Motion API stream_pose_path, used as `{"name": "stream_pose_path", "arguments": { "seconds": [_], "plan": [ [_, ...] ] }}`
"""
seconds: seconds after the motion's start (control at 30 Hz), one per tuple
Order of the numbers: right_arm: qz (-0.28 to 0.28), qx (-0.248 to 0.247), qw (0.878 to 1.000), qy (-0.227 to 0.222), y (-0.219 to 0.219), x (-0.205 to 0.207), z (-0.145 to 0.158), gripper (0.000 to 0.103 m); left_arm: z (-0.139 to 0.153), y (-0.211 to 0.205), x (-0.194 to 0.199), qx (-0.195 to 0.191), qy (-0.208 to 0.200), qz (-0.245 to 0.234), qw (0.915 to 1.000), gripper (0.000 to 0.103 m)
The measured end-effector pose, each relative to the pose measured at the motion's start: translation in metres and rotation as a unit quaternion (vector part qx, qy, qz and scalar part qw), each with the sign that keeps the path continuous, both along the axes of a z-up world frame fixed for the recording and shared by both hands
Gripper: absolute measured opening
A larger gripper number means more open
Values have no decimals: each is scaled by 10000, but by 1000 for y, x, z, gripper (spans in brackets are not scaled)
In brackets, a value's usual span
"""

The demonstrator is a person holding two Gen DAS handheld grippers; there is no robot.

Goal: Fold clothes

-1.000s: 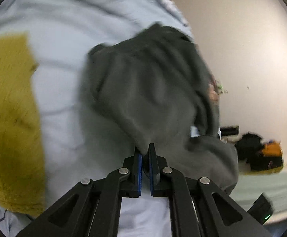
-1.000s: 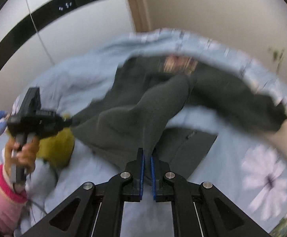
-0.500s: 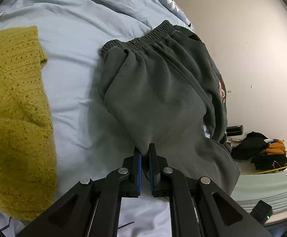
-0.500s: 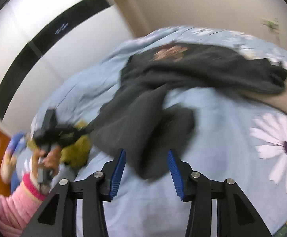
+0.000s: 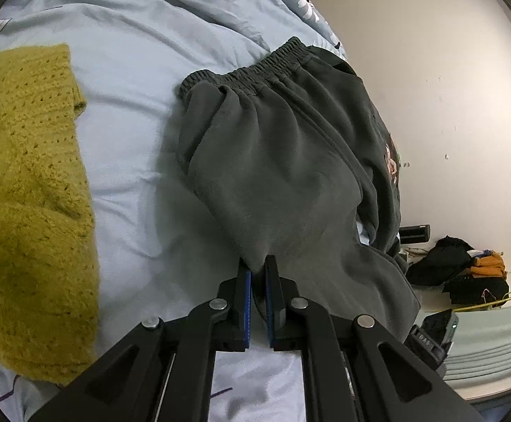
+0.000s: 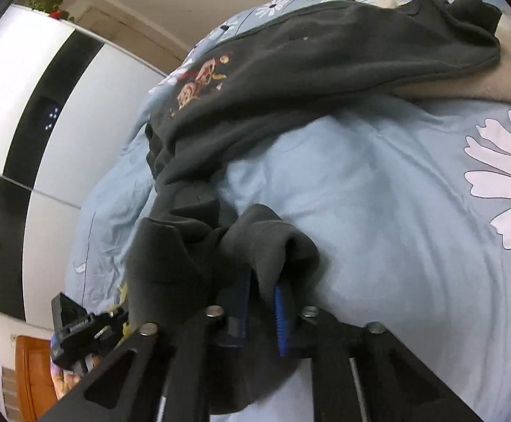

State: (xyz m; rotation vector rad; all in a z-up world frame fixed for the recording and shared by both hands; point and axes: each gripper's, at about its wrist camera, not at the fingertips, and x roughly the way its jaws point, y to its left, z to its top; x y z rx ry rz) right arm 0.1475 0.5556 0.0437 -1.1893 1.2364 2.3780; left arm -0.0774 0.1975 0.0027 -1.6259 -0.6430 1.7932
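Left gripper (image 5: pixel 258 270): jaws pinching a low corner of the dark grey fleece sweatpants (image 5: pixel 276 161).
Right gripper (image 6: pixel 260 290): jaws closing on a bunched fold (same garment).
Sweatpants: spread on the pale blue flowered bed cover (image 6: pixel 378 218).
Left side: mustard knitted sweater (image 5: pixel 26 190), apart.

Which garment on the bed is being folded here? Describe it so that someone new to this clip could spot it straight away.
Start from the pale blue bedspread that fills the left wrist view. Two garments lie on it: a yellow knitted sweater at the left and dark grey sweatpants in the middle. The sweatpants are the ones: smooth dark fabric, a gathered elastic waistband and a small coloured print, against the sweater's open yellow knit.
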Motion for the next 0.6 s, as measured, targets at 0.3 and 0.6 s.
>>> {"name": "stream_pose_path", "arguments": {
  "seconds": [0.3,0.6],
  "plan": [
    [-808,2370,9619,1094,3,88,131,5,-3,11,5,329,-142,-196,9992,21],
    [-1567,818,9838,-310,47,133,-14,5,-24,2,-19,-193,-408,201,9988,30]
  ]
}}
